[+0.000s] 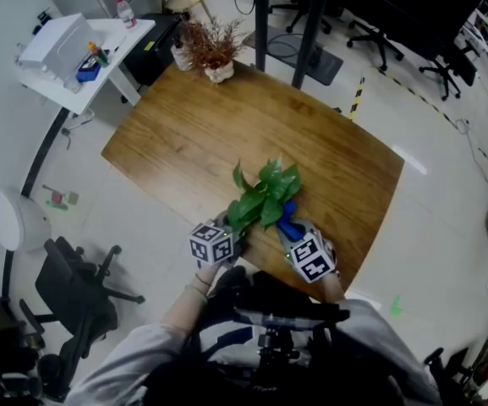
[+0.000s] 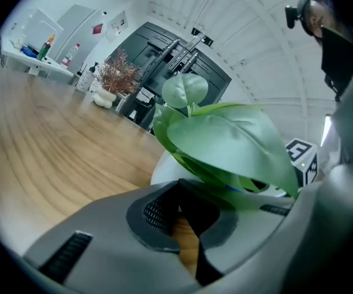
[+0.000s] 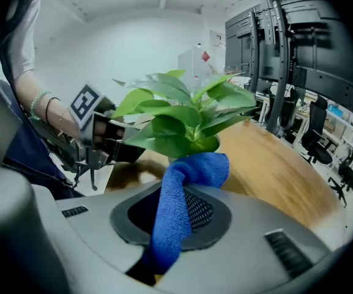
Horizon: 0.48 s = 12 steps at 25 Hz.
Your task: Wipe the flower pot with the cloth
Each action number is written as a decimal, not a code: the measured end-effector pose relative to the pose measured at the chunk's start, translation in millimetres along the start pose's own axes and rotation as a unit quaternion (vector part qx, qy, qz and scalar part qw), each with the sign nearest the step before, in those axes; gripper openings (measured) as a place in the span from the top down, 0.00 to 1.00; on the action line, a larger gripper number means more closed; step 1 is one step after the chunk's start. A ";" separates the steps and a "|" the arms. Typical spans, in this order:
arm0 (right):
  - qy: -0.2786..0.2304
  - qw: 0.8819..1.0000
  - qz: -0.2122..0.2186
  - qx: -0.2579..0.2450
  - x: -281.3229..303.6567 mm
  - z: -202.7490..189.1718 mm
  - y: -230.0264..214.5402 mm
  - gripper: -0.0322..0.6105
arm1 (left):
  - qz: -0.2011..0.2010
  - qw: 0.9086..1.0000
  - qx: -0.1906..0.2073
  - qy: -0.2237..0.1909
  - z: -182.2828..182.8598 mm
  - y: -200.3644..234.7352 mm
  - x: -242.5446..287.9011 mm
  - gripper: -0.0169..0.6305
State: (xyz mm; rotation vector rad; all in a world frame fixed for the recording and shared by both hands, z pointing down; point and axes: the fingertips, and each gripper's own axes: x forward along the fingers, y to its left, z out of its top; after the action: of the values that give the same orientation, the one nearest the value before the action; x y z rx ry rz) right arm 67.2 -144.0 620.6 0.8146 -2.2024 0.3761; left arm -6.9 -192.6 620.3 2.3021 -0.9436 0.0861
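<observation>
1. left gripper (image 2: 177, 187): jaws drawn nearly together. tips look pinched on the thin white rim of the flower pot (image 2: 163, 171); wood shows in the gap lower down btw the pads. reads as the steadying hold.
2. right gripper (image 3: 173, 208): clamped on the blue cloth (image 3: 191, 173). it runs up btw the pads and bunches into a wad past the tips, right by the pot's side under the leaves. actual contact w/ the pot wall can't be made out.
3. the pot stands on the wooden table (image 1: 193, 134) near the person's edge, btw the two grippers, w/ the green plant (image 1: 265, 194) spreading over it.
4. step in hand, my read: rub the wad on the pot wall. press the wad to the wall, not the jaw tips. short strokes round the curve, low under the leaves. push toward the left grip so the pot doesn't tip or slide.
5. the cloth is held only by a narrow strip, so heavy drag could pull it out. light pressure is prob. safer.
6. in the way: broad leaves hang over the rim and hide the wall from the head view, and they could get snagged or bent. the left gripper blocks its own side of the pot, so reaching there would need a re-grip or a turn of the pot.
7. around: dried plant (image 1: 212, 49) in a small pot at the far end of the table, well apart. white side table (image 1: 134, 36) w/ a box & bottles beyond the far left corner. office chair (image 1: 74, 299) on the floor at left. none of it is near the work.
</observation>
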 end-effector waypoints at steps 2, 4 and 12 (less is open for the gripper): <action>0.006 1.000 0.014 -0.005 5.0 -0.9 15.3 0.86 | 0.009 1.000 0.004 -0.003 6.9 11.2 -2.2 0.96; 0.012 1.000 0.025 -0.014 11.8 -1.1 26.3 0.86 | 0.019 1.000 0.006 -0.007 15.3 24.1 -2.2 0.96; 0.026 0.999 0.041 -0.016 11.7 -12.8 41.3 0.86 | 0.040 0.999 -0.009 -0.027 37.0 46.1 10.3 0.96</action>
State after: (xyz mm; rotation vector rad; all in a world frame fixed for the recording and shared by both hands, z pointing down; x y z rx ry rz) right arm 41.0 -111.7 637.1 0.6921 -2.1913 0.3970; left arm -35.6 -245.3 618.8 2.2602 -1.0590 0.0482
